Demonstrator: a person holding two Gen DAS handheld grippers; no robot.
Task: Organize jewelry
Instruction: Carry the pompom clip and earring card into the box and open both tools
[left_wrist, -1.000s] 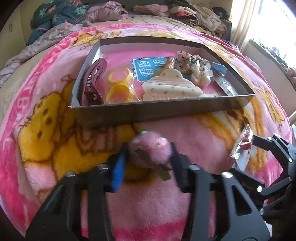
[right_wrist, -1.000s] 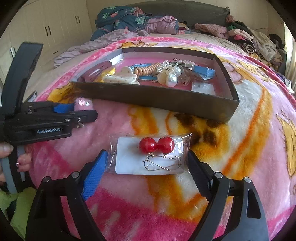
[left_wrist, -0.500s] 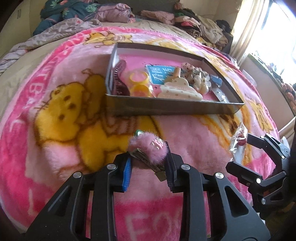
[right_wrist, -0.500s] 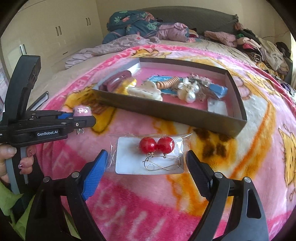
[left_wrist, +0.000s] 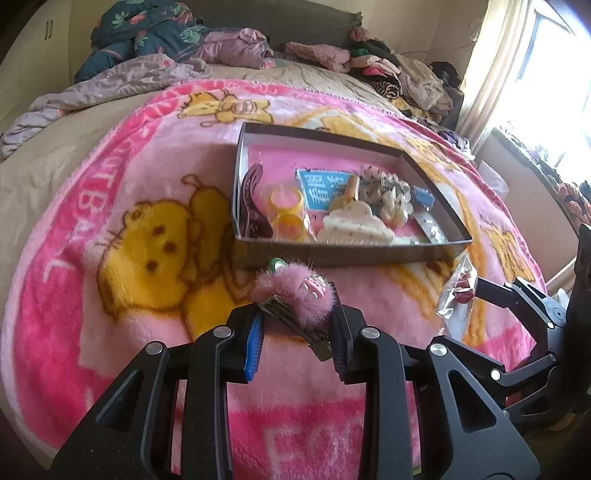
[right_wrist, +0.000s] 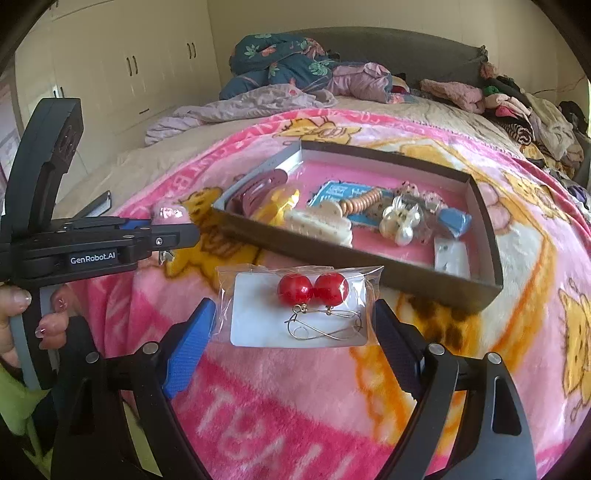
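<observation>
Left gripper (left_wrist: 295, 332): its jaws pinch a pink fluffy hair clip (left_wrist: 297, 295), held above the blanket and short of the box's near wall.
Hair clip axis: the metal clip bar runs slantwise between the fingers, low end toward the right finger, high end up and left; the fluffy pink part sits on top, with a small green piece at its far-left tip.
Right gripper (right_wrist: 291, 332): its jaws press on the two side edges of a clear packet of earrings (right_wrist: 299, 306), which spans the gap between them.
Packet axis: long side runs left to right across the fingers; it lies flat-faced to the camera, above the blanket and near the box's front wall.
Earrings: two red beads (right_wrist: 312, 290) side by side at the top of a white card, thin wire hooks hanging below them.
Box (left_wrist: 332, 254): a shallow dark tray with a pink floor, sitting on the pink cartoon blanket (left_wrist: 129, 240) spread over the bed.
Box contents, left end: a dark maroon claw clip (left_wrist: 253, 206) against the left wall, yellow rings (left_wrist: 286, 206) just beside it.
Box contents, middle: a cream claw clip (left_wrist: 354, 225) near the front wall, a blue card (left_wrist: 325, 186) behind it, a tan beaded piece (right_wrist: 360, 201) across the card.
Box contents, right end: pearl pieces (right_wrist: 400, 221), a small blue block (right_wrist: 454, 219), a pale card (right_wrist: 452, 258) in the near-right corner.
Behind: heaped clothes (right_wrist: 288, 70) at the head of the bed.
</observation>
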